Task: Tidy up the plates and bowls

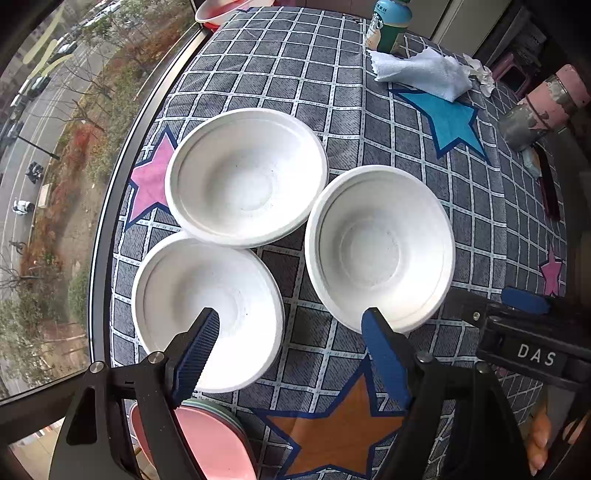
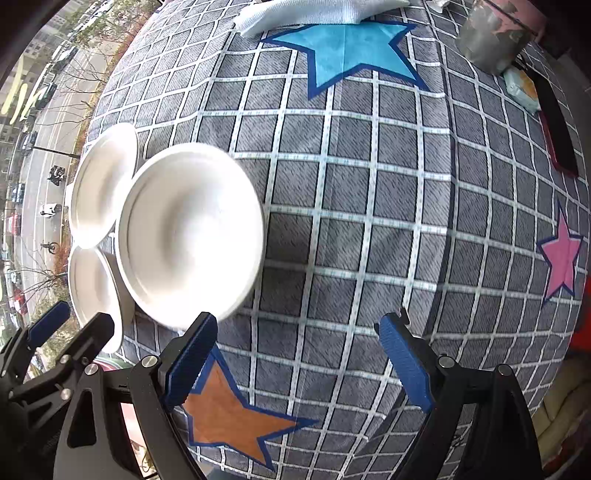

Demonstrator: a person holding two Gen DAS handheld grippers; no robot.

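Note:
Three white bowls sit on the checked tablecloth. In the left wrist view one bowl (image 1: 246,177) is at the back, one (image 1: 207,314) at the near left, one (image 1: 380,247) at the right. My left gripper (image 1: 291,350) is open and empty above the near edges of the near-left and right bowls. A stack of pink plates (image 1: 214,439) lies below it at the table's near edge. In the right wrist view the same bowls (image 2: 192,229) are at the left. My right gripper (image 2: 295,354) is open and empty to their right.
A white cloth (image 1: 424,72), a green bottle (image 1: 389,26) and a pink basin (image 1: 221,13) are at the far end. A grey-and-pink cylinder (image 1: 535,110) is at the far right. A window borders the table's left edge (image 1: 118,206). The right gripper's body (image 1: 532,350) shows at right.

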